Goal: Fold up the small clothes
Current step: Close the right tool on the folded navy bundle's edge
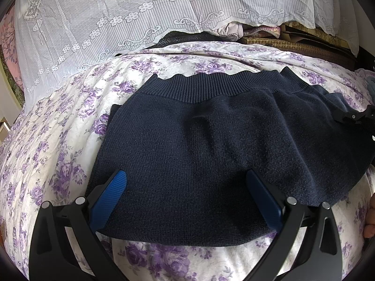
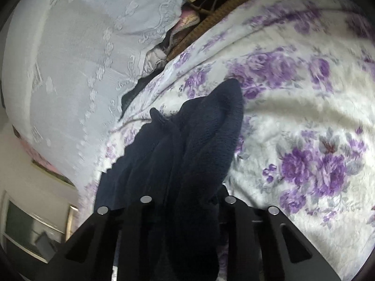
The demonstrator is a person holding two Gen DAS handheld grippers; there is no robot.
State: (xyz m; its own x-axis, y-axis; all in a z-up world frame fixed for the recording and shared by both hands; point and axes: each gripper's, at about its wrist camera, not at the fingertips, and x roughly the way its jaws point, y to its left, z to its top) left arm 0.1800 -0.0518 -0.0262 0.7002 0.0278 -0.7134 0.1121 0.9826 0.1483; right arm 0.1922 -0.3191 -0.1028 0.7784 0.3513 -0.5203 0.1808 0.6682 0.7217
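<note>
A navy knit garment (image 1: 199, 135) with a ribbed band (image 1: 211, 86) along its far edge lies flat on the floral bedspread (image 1: 58, 128). My left gripper (image 1: 186, 175) is open, and its blue pads (image 1: 112, 194) stand wide apart over the garment's near edge without pressing on it. At the right edge of the left wrist view, my right gripper (image 1: 358, 114) sits at the garment's right side. In the right wrist view the navy garment (image 2: 206, 140) is bunched and lifted between the narrow jaws of my right gripper (image 2: 187, 187), and the fabric hides the fingertips.
A white lace cover (image 1: 105, 23) is draped across the far side of the bed. Woven brown boxes or baskets (image 1: 293, 44) and pink cloth (image 1: 262, 30) sit beyond it. Fingers of a person's hand (image 1: 370, 220) show at the right edge.
</note>
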